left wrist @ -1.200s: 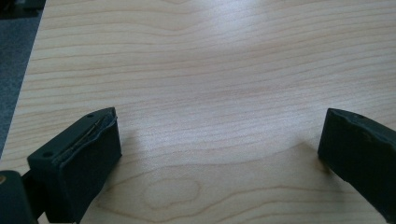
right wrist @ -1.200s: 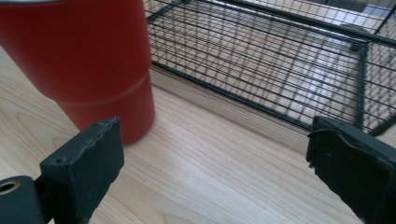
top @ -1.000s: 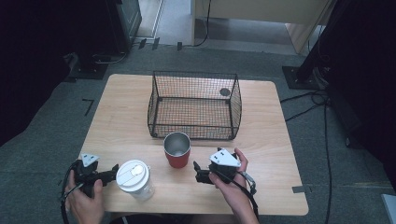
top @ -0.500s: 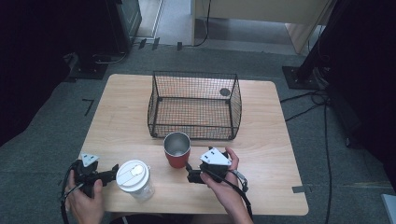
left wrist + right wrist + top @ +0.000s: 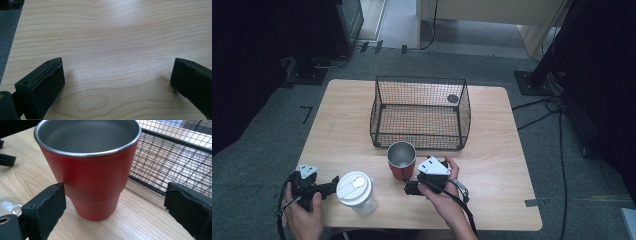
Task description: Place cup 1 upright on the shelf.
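A red metal cup point(image 5: 402, 160) with a steel inside stands upright on the table, in front of the wire basket. My right gripper point(image 5: 408, 182) sits low just right of it, pointing at its base. In the right gripper view the red cup point(image 5: 95, 180) stands between and just ahead of the jaws of my right gripper point(image 5: 116, 195); they have just been opening, and no pad touches it. My left gripper point(image 5: 331, 185) rests open at the table's front left, beside a clear cup with a white lid point(image 5: 356, 189). Bare wood lies between the jaws of my left gripper point(image 5: 117, 75).
A black wire basket point(image 5: 422, 79) stands mid-table behind the red cup, with a small dark disc point(image 5: 452, 98) at its back right. Its mesh point(image 5: 175, 157) is close on the right in the right gripper view. The wooden table point(image 5: 492, 165) has bare room at the right.
My right hand has slid left, bringing its gripper up to the red cup. The left hand and both cups have stayed put.
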The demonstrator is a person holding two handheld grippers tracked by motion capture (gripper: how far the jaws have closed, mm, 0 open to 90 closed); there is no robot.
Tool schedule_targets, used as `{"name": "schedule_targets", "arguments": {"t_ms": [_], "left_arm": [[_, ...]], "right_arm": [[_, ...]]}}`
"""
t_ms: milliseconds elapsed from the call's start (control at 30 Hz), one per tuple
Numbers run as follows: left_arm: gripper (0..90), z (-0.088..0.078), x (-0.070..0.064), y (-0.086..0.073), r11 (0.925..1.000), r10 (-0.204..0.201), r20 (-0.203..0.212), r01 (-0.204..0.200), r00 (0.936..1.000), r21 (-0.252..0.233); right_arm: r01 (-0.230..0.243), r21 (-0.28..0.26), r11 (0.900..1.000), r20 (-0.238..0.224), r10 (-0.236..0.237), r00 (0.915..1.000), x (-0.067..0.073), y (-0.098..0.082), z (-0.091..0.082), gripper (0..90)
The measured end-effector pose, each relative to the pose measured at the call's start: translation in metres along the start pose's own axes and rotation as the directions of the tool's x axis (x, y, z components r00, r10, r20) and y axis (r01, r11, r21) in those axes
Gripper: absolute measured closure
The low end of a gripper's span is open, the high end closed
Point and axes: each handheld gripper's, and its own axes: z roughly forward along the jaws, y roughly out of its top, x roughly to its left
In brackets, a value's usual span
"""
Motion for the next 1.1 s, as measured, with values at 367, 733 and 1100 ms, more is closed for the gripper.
{"name": "schedule_targets", "arguments": {"t_ms": [367, 733, 1100], "left_arm": [[0.0, 0.000, 0.000, 0.000, 1.0000, 0.000, 0.000, 0.000, 1.0000, 0.000], [0.0, 0.000, 0.000, 0.000, 1.0000, 0.000, 0.000, 0.000, 1.0000, -0.002], [0.0, 0.000, 0.000, 0.000, 1.0000, 0.000, 0.000, 0.000, 1.0000, -0.002]], "right_arm": [[0.001, -0.013, 1.000, -0.019, -0.001, 0.9998, 0.010, 0.006, 0.009, 3.4], [-0.009, -0.030, 1.000, -0.039, 0.008, 0.9992, 0.020, 0.013, 0.021, 3.4], [-0.043, -0.052, 0.998, 0.035, 0.045, 0.9984, 0.027, 0.018, 0.034, 3.0]]}}
